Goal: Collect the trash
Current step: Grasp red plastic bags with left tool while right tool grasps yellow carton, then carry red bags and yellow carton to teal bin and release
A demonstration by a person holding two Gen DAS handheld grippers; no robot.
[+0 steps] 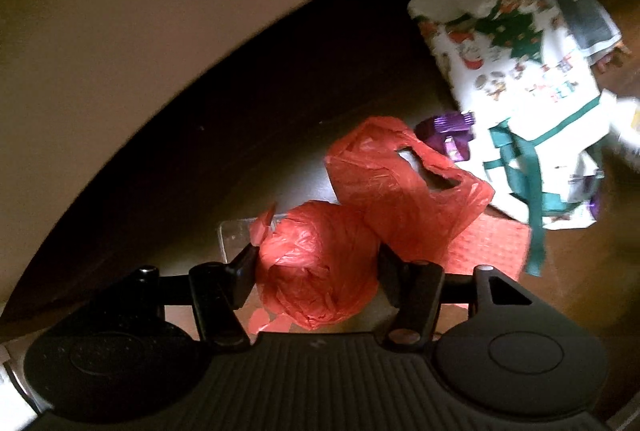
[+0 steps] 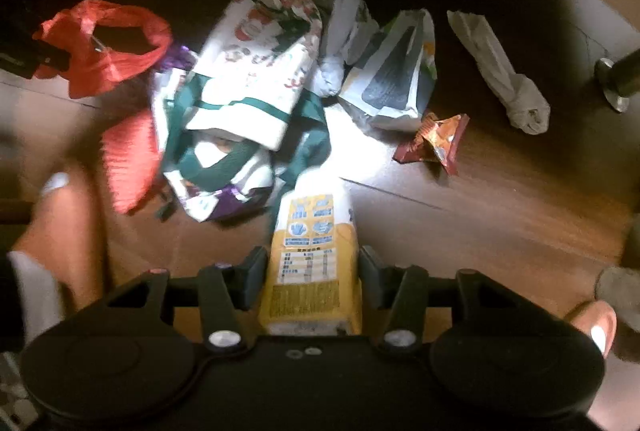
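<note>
In the left wrist view my left gripper is shut on a crumpled red plastic bag; both pads press into its bunched lower part. The bag's handle end trails up and right. That same red plastic bag shows at the far left of the right wrist view. My right gripper is shut on a yellow and white printed carton, which sticks out forward between the fingers above the wooden floor.
A Christmas-print tote with green straps lies mid-floor, also seen as the tote. Beside it lie a red mesh piece, white plastic bags, a grey twisted bag, a foil snack wrapper and a purple wrapper. A person's toes are close.
</note>
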